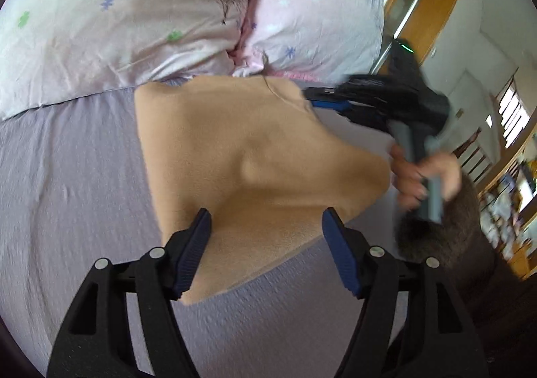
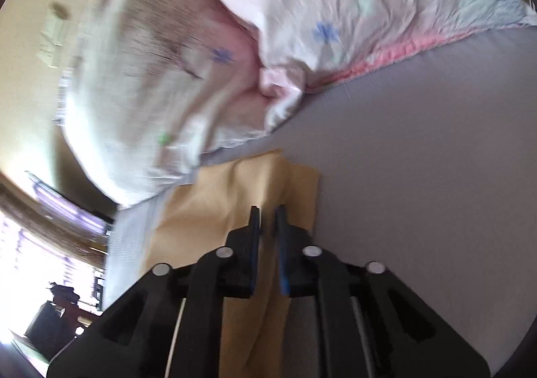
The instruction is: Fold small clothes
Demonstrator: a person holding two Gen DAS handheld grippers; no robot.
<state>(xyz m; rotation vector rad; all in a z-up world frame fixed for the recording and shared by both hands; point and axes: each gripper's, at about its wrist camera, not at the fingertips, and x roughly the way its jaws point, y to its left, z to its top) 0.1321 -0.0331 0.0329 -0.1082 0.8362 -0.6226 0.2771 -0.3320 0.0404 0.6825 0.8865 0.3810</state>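
left claw (image 1: 266,237) spread (over cloth (image 1: 248,156)) | right claw (image 2: 267,220) pinching cloth

Tan garment (image 1: 255,156): soft, plain fabric, no print visible. Lies partly on the lilac sheet, far edge against the quilt. Not flat: a raised bump near its middle, one side lifted off the sheet. In the right wrist view it (image 2: 214,206) shows vertical creases and a pinched fold.
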